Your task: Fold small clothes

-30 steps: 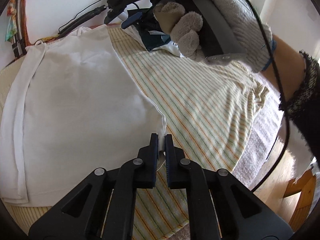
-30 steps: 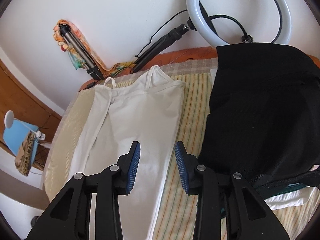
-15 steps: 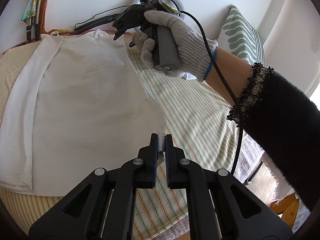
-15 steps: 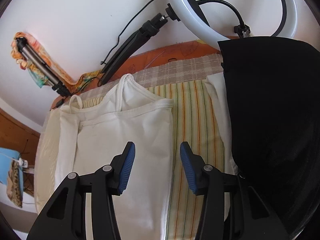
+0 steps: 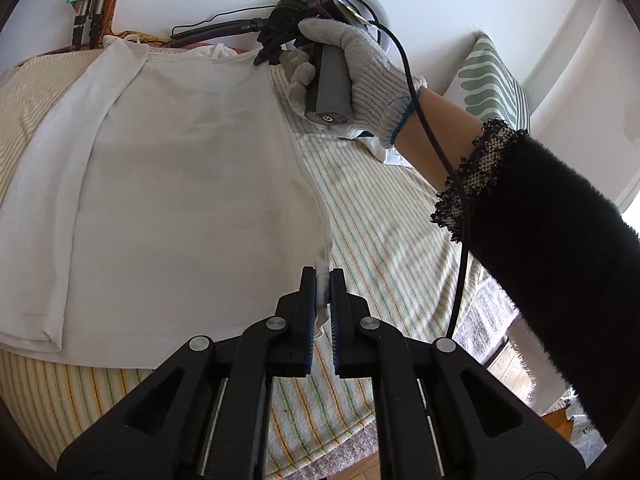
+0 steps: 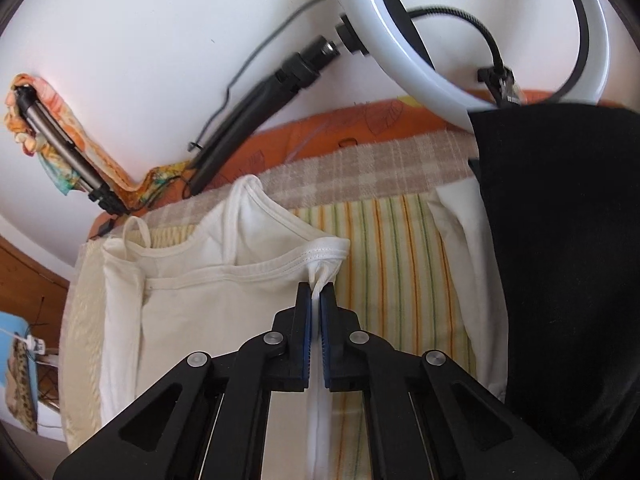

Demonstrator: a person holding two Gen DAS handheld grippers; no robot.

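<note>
Lengthwise on the striped bedcover (image 5: 400,216), the white cotton camisole (image 5: 180,184) is pinched along one side edge: hem corner by the left gripper (image 5: 322,280), strap-end corner by the right gripper (image 6: 316,292).

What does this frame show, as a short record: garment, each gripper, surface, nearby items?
garment: white camisole, flat, left side folded in
left gripper: shut on the hem corner
right gripper: shut on the top corner below the strap
surface: striped cloth
nearby: black garment at right; ring light behind
right hand: gloved, holding the gripper handle
</note>
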